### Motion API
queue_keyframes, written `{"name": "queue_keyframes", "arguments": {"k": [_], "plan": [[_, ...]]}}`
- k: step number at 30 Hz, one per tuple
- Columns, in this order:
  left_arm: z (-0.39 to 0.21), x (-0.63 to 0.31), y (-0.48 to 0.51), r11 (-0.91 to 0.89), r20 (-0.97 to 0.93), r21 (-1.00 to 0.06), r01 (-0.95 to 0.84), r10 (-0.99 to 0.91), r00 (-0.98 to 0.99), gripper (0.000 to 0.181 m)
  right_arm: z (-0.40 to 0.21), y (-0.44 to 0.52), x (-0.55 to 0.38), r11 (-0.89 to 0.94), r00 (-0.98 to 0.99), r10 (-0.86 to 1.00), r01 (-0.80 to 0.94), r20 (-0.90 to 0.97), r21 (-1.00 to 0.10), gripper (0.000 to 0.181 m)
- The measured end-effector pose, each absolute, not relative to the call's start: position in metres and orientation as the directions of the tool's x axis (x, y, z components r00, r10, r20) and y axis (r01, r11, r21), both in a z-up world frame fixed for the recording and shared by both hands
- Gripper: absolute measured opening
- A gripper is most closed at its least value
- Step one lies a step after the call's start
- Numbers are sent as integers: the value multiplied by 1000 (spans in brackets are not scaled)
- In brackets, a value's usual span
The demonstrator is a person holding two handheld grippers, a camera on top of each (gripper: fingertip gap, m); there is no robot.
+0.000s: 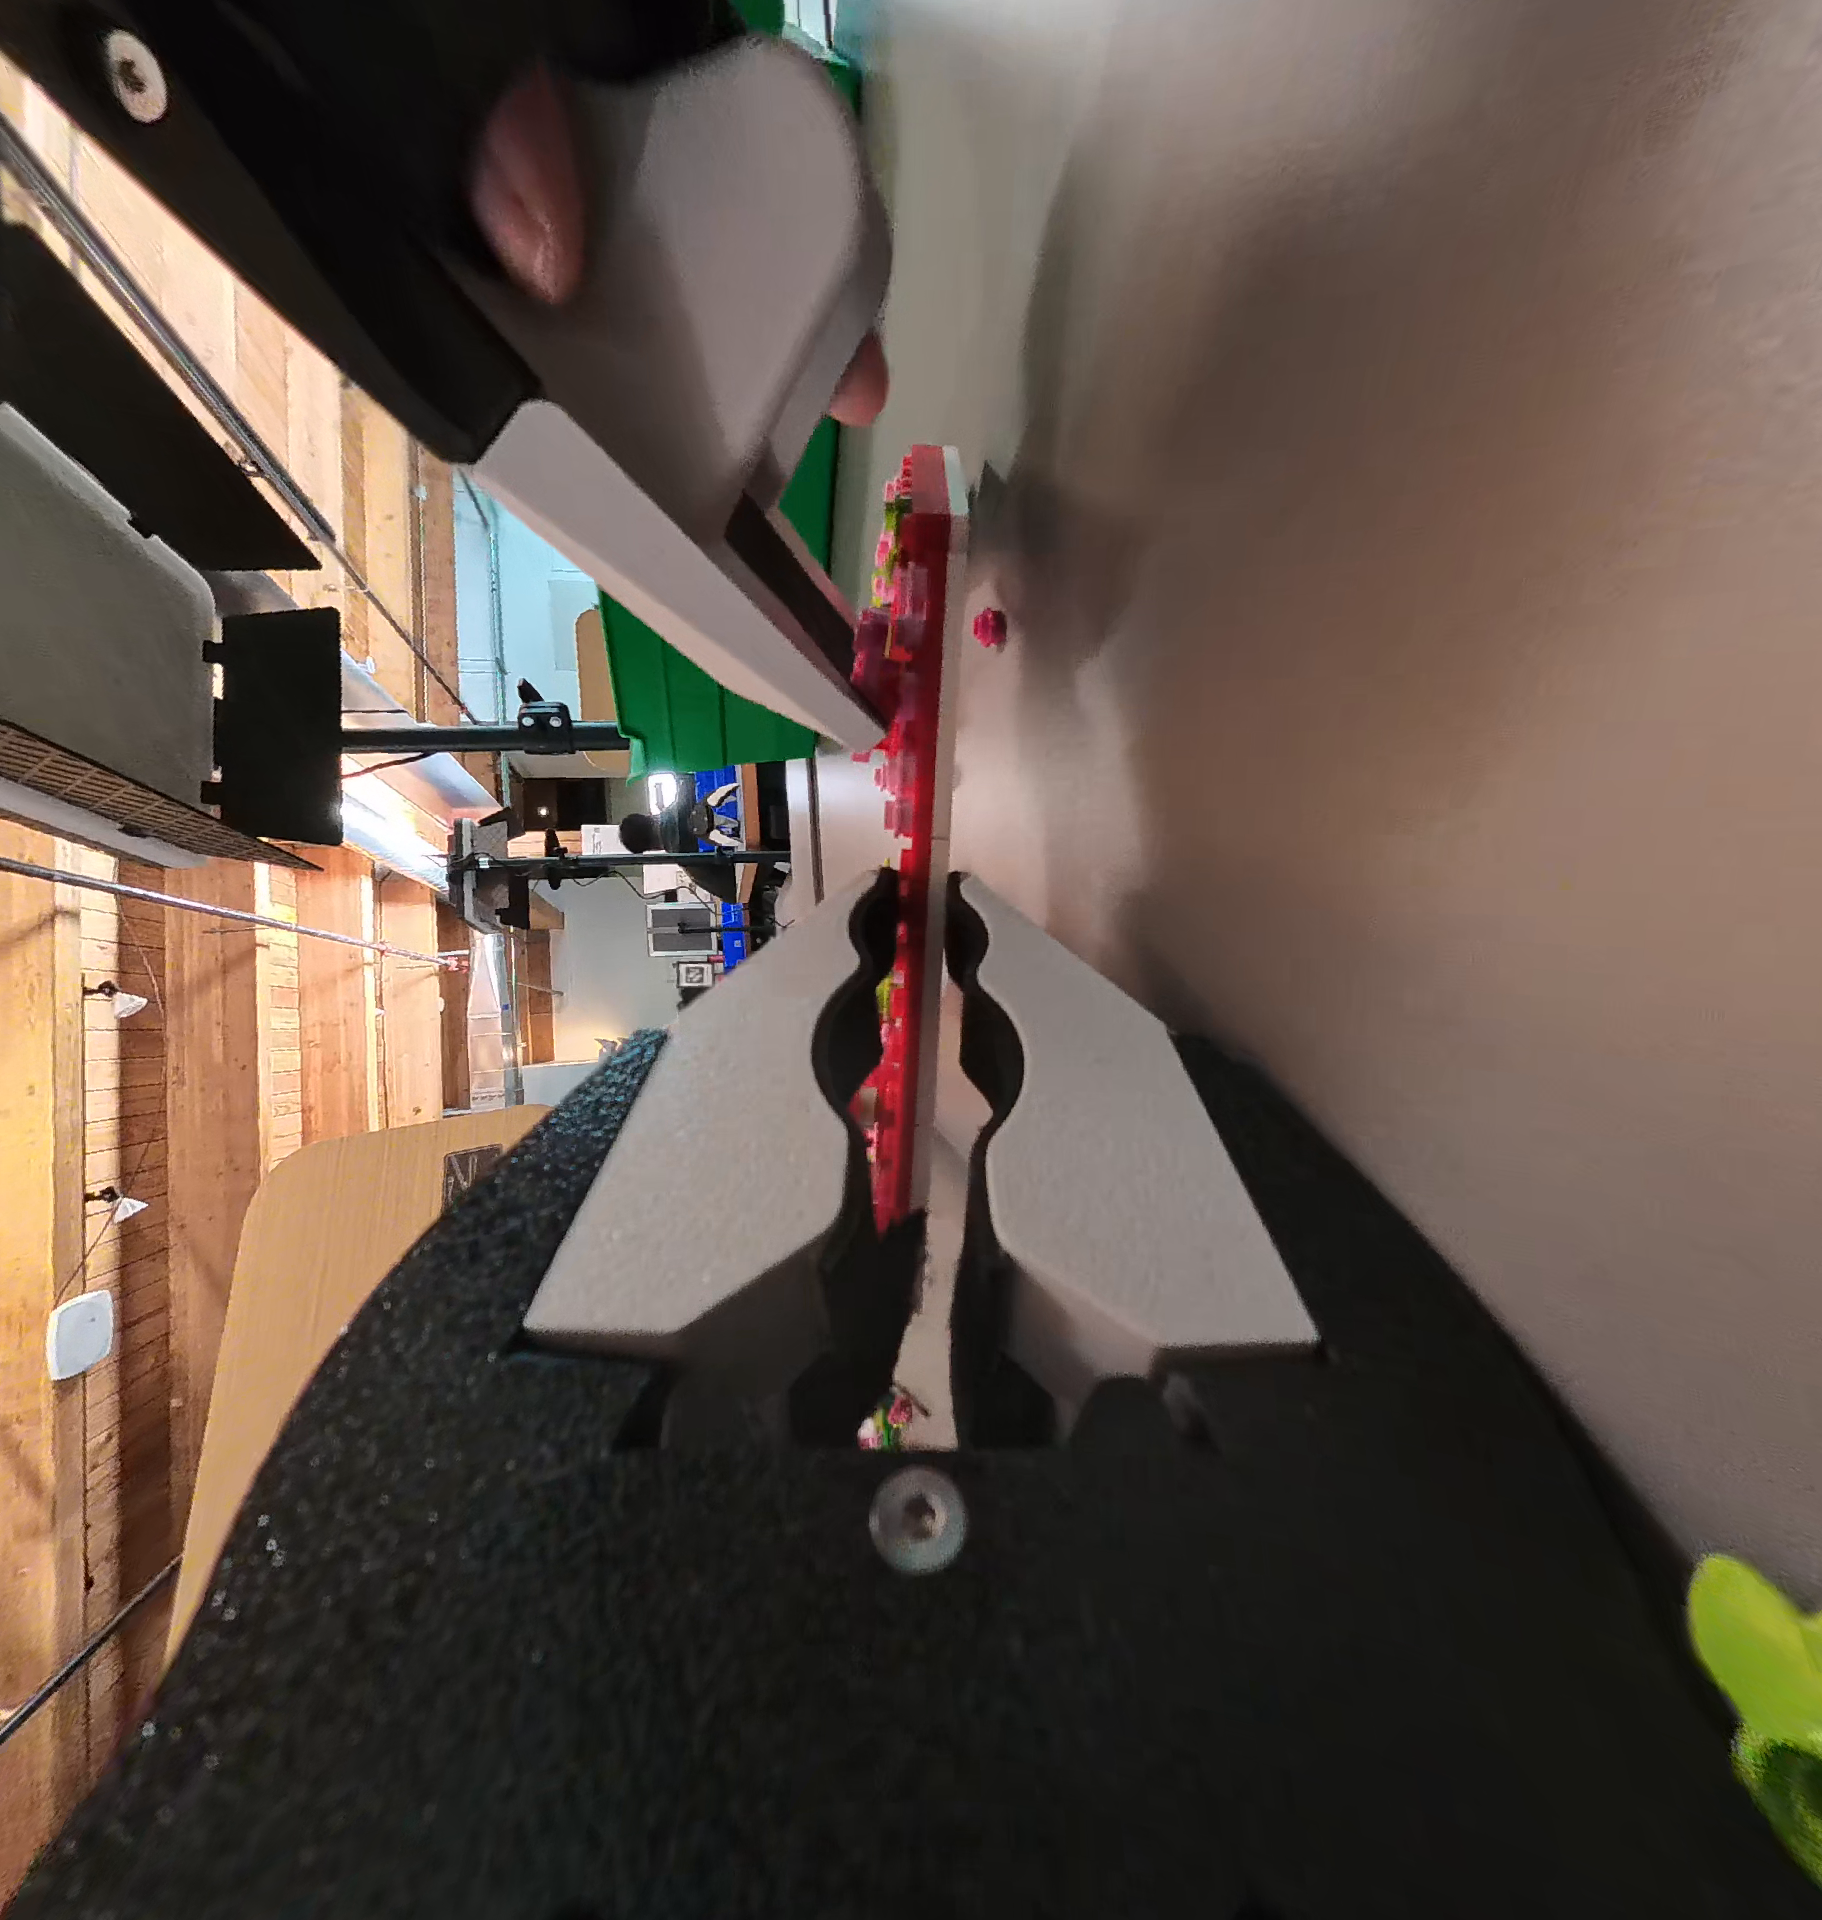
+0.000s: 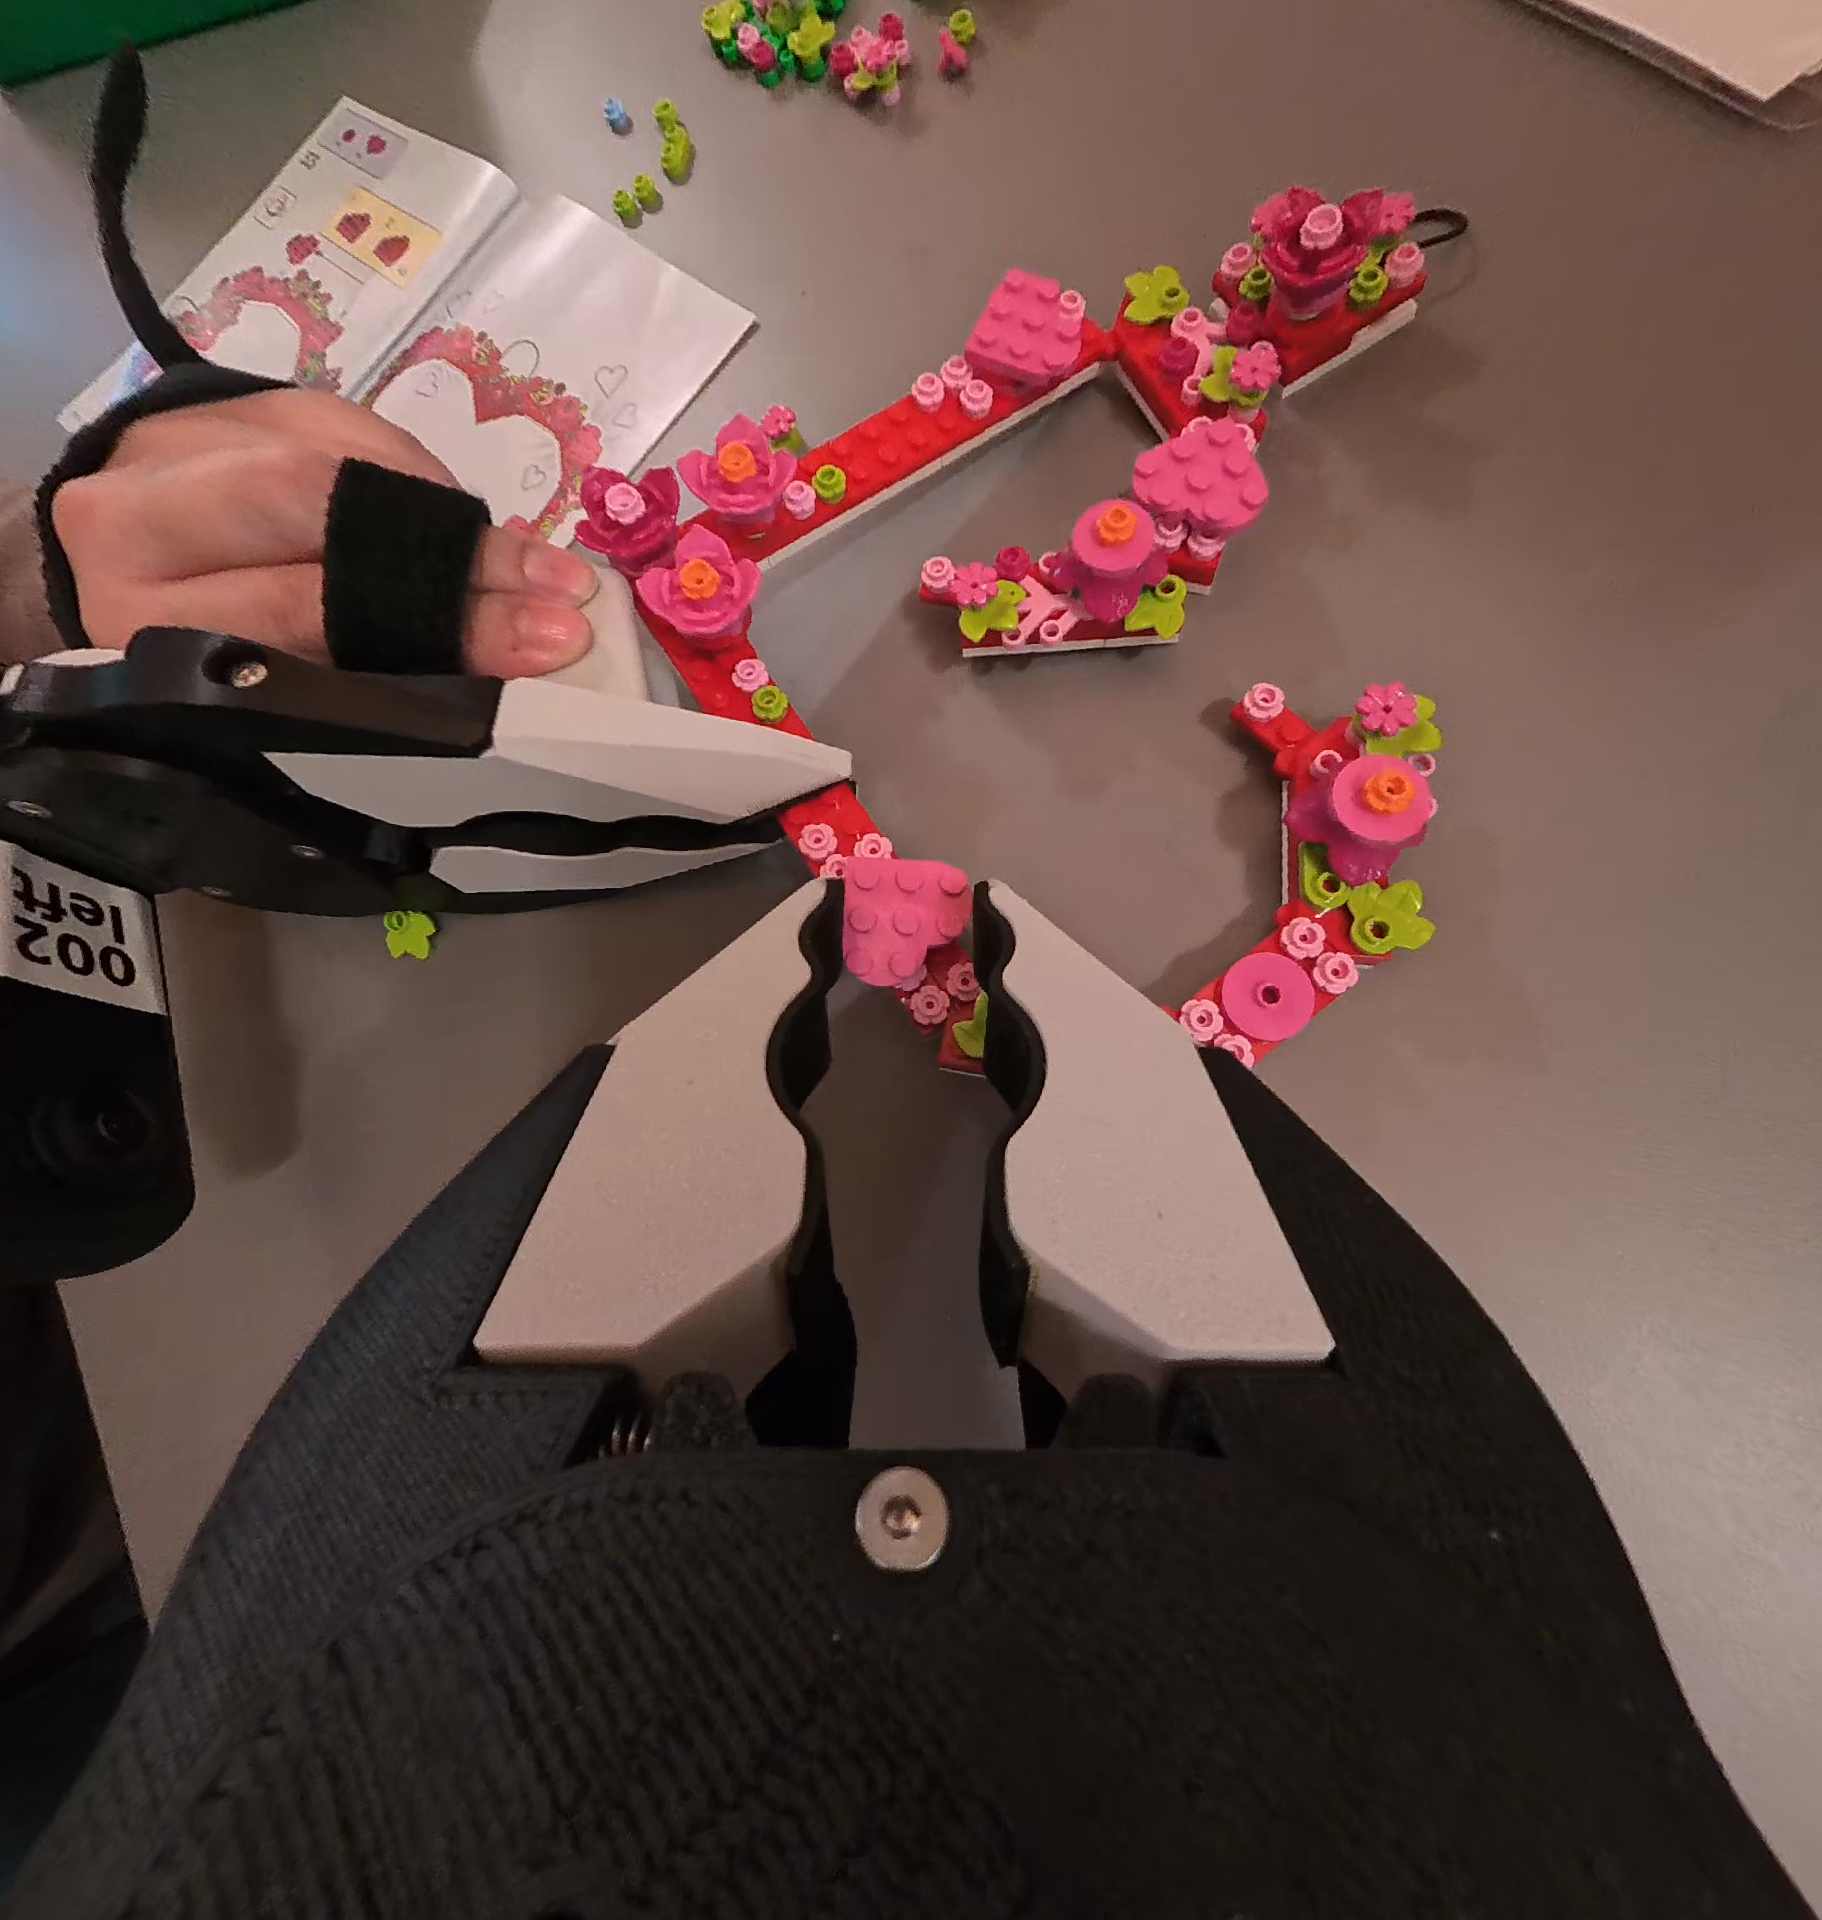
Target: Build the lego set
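A long red Lego frame segment [image 2: 891,442] with pink flowers lies bent across the grey table [image 2: 1509,1247]. My left gripper [image 1: 919,883] is shut on this segment's red plate [image 1: 915,1039], seen edge-on; in the right wrist view it [image 2: 808,808] comes in from the left. My right gripper [image 2: 902,896] has its jaws on either side of a pink heart-shaped brick [image 2: 902,925] that sits on the same segment, touching it. In the left wrist view the right gripper [image 1: 871,727] reaches down onto the plate.
Three other flowered red segments lie at the back right [image 2: 1312,281], middle [image 2: 1094,582] and right [image 2: 1343,821]. An open instruction booklet [image 2: 533,291] lies at the back left. Loose pieces [image 2: 813,42], a lime leaf [image 2: 408,932], papers [image 2: 1717,52], a green bin [image 2: 55,31]. My left and right fingertips are right by each other.
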State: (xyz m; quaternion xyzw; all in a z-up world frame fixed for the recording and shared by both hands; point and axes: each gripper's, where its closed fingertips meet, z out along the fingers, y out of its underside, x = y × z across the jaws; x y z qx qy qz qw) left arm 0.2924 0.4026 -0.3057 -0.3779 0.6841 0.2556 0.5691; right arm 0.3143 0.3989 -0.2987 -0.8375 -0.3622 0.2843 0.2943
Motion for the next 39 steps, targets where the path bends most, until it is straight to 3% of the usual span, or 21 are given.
{"name": "queue_keyframes", "arguments": {"k": [12,18,22,27,36,39], "plan": [[-306,293,402,586,-971,-77,-807,-226,-72,6,-298,395,313,-419,556,829,553,-55,-720,31],[-307,293,402,586,-971,-78,-807,-228,-72,6,-293,393,315,-170,456,855,694,245,-700,54],[-307,292,402,585,-971,-80,-807,-229,-70,6,-299,394,319,137,247,752,849,611,-511,54],[-307,292,403,580,-970,-92,-809,-234,-58,6,-303,394,316,323,53,562,905,826,-278,45],[-306,293,403,578,-969,-107,-809,-244,-46,6,-307,399,312,370,-15,442,914,897,-167,23],[-307,293,403,577,-967,-116,-808,-250,-40,6,-306,400,309,377,-3,431,909,902,-177,20]]}}
